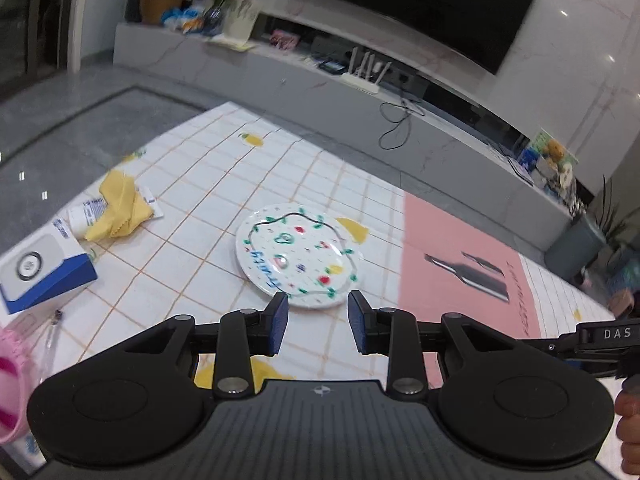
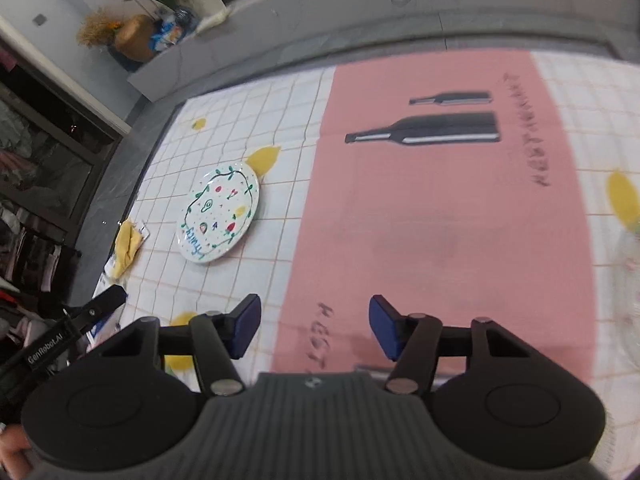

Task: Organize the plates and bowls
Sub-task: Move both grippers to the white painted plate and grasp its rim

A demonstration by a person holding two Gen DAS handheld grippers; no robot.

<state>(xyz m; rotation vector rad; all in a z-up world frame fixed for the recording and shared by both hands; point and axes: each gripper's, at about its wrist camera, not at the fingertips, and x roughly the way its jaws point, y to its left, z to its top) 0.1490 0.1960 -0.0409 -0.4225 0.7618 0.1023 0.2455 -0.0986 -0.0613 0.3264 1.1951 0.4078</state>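
**One painted plate on the checked cloth, both grippers held empty above it**

A living room is seen behind the surface: a long grey media bench along the far wall, with a dark television mounted above it. The surface is covered by a white checked cloth with yellow lemon prints, and a pink placemat printed with two dark bottles is laid over its right part.

The plate, white and painted with a green vine ring and small fruits, is lying flat on the checked cloth, just left of the pink placemat. No other plate or bowl can be made out clearly.

To the far left, a blue and white box is placed near the surface's edge, with a yellow cloth crumpled beside it over a small white tube.

The left gripper is held over the near rim of the plate, its blue-padded fingers spread apart with nothing gripped. The right gripper is held over the near end of the placemat, well to the right of the plate, its fingers spread wider and likewise empty.
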